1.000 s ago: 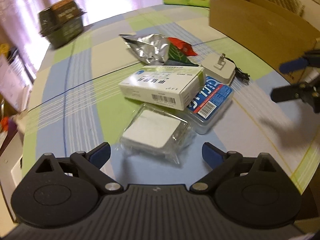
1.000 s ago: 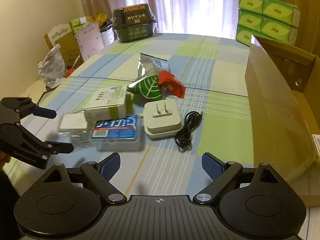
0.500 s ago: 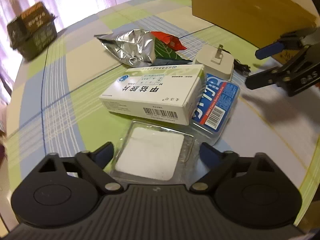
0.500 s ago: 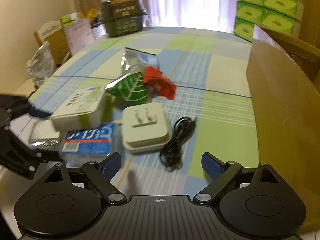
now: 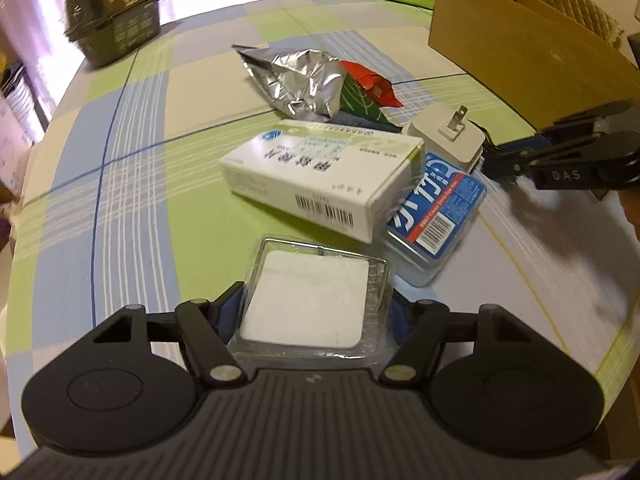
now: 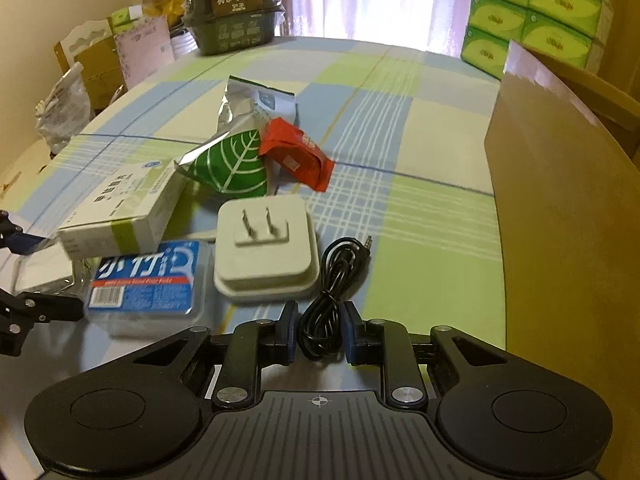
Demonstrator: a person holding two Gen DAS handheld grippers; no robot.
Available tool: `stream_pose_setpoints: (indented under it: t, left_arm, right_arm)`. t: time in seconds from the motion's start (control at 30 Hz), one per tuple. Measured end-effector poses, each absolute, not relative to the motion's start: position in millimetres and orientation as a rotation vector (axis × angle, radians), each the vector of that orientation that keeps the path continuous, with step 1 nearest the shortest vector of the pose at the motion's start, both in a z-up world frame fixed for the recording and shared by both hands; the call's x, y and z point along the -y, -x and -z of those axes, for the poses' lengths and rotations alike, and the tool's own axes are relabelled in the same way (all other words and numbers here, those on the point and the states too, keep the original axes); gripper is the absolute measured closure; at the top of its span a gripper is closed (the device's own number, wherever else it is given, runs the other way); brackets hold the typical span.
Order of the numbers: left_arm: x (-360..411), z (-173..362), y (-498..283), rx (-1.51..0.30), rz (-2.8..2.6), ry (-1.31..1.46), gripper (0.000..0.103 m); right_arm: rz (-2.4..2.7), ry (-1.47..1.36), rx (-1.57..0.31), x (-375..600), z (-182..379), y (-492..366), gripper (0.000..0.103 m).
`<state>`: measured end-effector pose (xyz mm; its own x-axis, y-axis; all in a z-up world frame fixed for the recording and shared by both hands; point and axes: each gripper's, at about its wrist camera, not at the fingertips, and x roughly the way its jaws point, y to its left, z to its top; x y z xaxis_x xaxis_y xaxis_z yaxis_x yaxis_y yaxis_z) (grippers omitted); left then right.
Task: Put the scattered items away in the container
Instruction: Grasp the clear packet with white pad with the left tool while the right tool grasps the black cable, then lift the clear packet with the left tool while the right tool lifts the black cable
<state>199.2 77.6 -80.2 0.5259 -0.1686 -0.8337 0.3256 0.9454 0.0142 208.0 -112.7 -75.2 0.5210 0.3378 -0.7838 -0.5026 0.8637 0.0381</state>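
My left gripper [image 5: 316,304] is shut on a clear plastic case [image 5: 308,296] holding a white pad, low on the checked tablecloth. Just beyond it lie a white medicine box [image 5: 320,172], a blue floss-pick box [image 5: 436,216] and a white plug adapter [image 6: 266,248]. My right gripper [image 6: 320,334] is shut on the near loop of a coiled black cable [image 6: 332,280] beside the adapter. A crumpled foil bag [image 5: 296,76], a green leaf packet [image 6: 232,164] and a red packet [image 6: 296,156] lie farther back. The open cardboard box [image 6: 560,200] stands at the right.
A dark green tub [image 6: 232,12] sits at the table's far edge. Green tissue packs [image 6: 532,8] are stacked behind the cardboard box. Bags and cartons [image 6: 64,104] crowd the floor off the table's left side.
Both grippers moved forward and down and went from open to shut, the left on the clear case, the right on the black cable.
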Motion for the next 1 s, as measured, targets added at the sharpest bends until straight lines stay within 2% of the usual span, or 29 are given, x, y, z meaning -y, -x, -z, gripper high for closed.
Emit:
stream_pose_setpoints:
  t: [0.13,0.33,0.5,0.53,0.57,0.6,0.8,1.0]
  left_arm:
    - [-74,77,-183,-0.995,0.287,-0.137,0.038]
    - [-54,77,-152,-1.009,0.318,-0.140,0.037]
    - [-44,79,-140,-0.995,0.317,-0.176,0.026]
    - [-44,78,-140,-0.994,0.314,-0.177,0.025]
    - [-44,78,-140,-0.994,0.311,-0.178,0.025]
    - [-44,78,-142,-0.995,0.310,-0.180,0.025]
    - [-37,80,-151,-1.006,0.324,-0.238,0.025]
    - [-36,80,-154,-1.021,0.308,-0.219,0.040]
  right_arm:
    - [-0.514,0.199,-0.908,123,68,-187,0.082]
    - [-0.528,0.210,-0.947,137,63,-151,0.081]
    - [-0.510,0.237,-0.941,138,67,-138,0.080]
    - [-0.502,0.239,-0.935,138,67,-136,0.061]
    - [-0.496,0.237,-0.922,139,67,-135,0.032]
    - [-0.499,0.231,-0.907,139,66,-134,0.027]
    - [-0.502,0.218,-0.912,137,70,-139,0.028]
    - [-0.506,0.195,-0.911,135,73,-151,0.028]
